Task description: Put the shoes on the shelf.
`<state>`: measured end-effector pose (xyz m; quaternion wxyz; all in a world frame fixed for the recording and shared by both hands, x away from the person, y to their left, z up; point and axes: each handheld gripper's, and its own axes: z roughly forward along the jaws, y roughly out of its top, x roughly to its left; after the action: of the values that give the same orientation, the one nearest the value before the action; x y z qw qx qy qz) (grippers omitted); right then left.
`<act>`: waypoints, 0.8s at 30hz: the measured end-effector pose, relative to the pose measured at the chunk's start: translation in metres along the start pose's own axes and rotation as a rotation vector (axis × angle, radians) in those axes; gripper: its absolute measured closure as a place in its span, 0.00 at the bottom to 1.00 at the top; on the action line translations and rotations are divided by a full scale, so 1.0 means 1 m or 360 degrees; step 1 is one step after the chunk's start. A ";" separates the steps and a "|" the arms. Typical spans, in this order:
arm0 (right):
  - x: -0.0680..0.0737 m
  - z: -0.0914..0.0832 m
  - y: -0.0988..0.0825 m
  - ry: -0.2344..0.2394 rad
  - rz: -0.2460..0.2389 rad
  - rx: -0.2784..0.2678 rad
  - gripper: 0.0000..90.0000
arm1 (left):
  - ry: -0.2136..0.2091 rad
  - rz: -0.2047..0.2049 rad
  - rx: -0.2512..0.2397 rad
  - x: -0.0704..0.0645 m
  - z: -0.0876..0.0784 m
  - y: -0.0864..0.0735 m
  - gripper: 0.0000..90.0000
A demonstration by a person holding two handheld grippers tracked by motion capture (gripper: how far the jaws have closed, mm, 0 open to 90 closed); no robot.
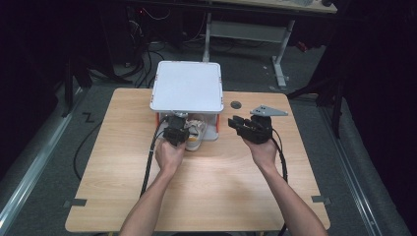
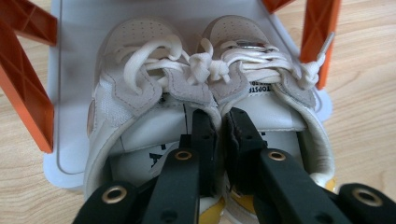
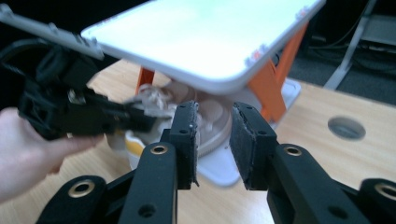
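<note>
High view: a light wooden desk (image 1: 206, 187) carries a small two-level rack (image 1: 187, 86) with a white top shelf and orange legs, standing at the far middle of the desk. A pair of white sneakers (image 1: 193, 132) sits on the rack's lower white tray, heels toward the near edge and poking out from under the top shelf. The left tongs (image 1: 175, 132) reach in at the heels, held by the left hand (image 1: 169, 155). The right tongs (image 1: 239, 123) hover to the right of the rack, apart from it, held by the right hand (image 1: 263, 147), with a grey three-cornered plate on top. A round cable hole (image 1: 236, 104) lies in the desk just right of the rack.

In the left gripper view, the left tongs (image 2: 217, 130) are closed on the inner collars of the two sneakers (image 2: 205, 93), pinching both shoes together where they touch. The white laces are knotted across the two shoes. Orange legs (image 2: 25, 88) stand at either side on the white tray (image 2: 70, 154).

In the right gripper view, the right tongs (image 3: 215, 135) stand open with nothing between them, aimed toward the rack (image 3: 210, 42), where a sneaker (image 3: 210, 121) sits under the top shelf. The left tongs (image 3: 135, 116) show at the left, blurred, at the shoes.
</note>
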<state>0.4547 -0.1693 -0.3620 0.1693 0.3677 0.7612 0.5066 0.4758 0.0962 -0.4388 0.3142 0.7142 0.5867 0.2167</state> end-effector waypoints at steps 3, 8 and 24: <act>0.004 0.007 0.014 -0.0003 -0.0036 0.0002 0.81 | 0.0022 -0.0019 -0.0006 0.002 0.002 0.000 0.91; 0.008 0.022 0.033 -0.0030 -0.0075 0.0017 0.83 | 0.0022 -0.0055 -0.0012 0.006 0.005 0.001 0.90; 0.012 0.078 0.047 -0.0179 -0.0130 0.0160 0.85 | 0.0040 -0.0023 -0.0015 0.007 0.006 -0.001 0.68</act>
<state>0.5139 -0.1002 -0.3518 0.2135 0.3722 0.7894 0.4390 0.4808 0.1018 -0.4442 0.3118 0.7058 0.5946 0.2261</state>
